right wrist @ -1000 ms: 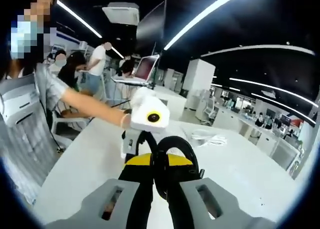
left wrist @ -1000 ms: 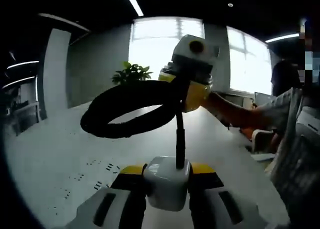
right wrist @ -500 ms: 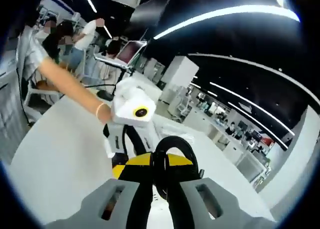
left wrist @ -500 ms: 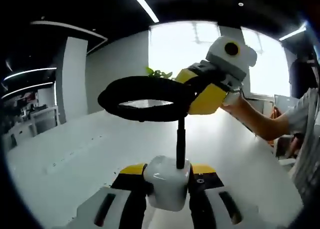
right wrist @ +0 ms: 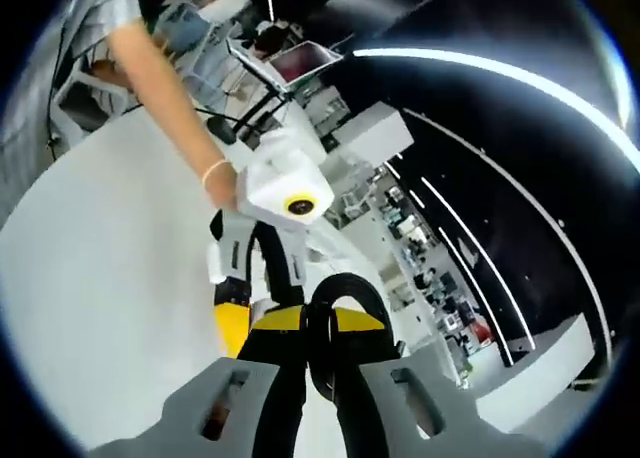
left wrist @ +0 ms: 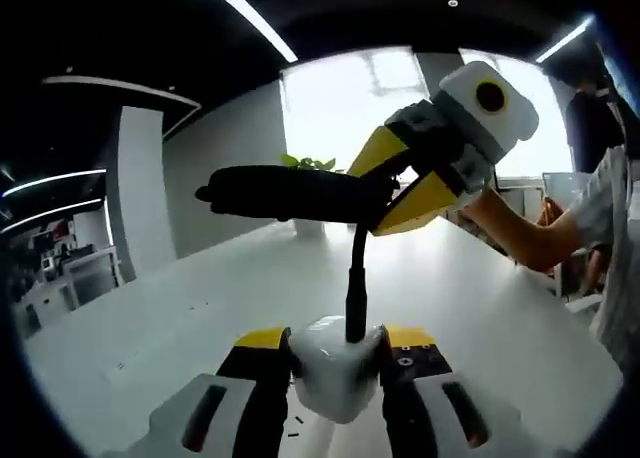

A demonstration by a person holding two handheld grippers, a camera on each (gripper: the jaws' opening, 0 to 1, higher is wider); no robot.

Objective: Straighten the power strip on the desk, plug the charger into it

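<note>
White desk (left wrist: 180, 318) runs away toward a bright window, under a dark ceiling with strip lights; a plant stands at its far edge.

Both tools are lifted above the tabletop. The left gripper (left wrist: 335, 363) is closed on the charger (left wrist: 335, 373), a white cube held between the yellow-tipped jaws with its cable (left wrist: 355, 278) rising straight out of the top face. That cable climbs to a black coil (left wrist: 285, 193), which the right gripper (left wrist: 390, 183) clamps from the right side, its jaws narrow on the bundle. In the right gripper view the same coil (right wrist: 340, 303) sits looped between the jaws of that gripper (right wrist: 320, 343), with the left gripper (right wrist: 245, 278) just beyond it, pointing down.

What matters next is how the charger faces. Its cable end points away from the holding hand, so its prongs probably face back or down, though they cannot be seen. The left hand carries the plug; the right only carries slack. No power strip can be made out on the desk, so which way it lies from the charger cannot be told.
</note>
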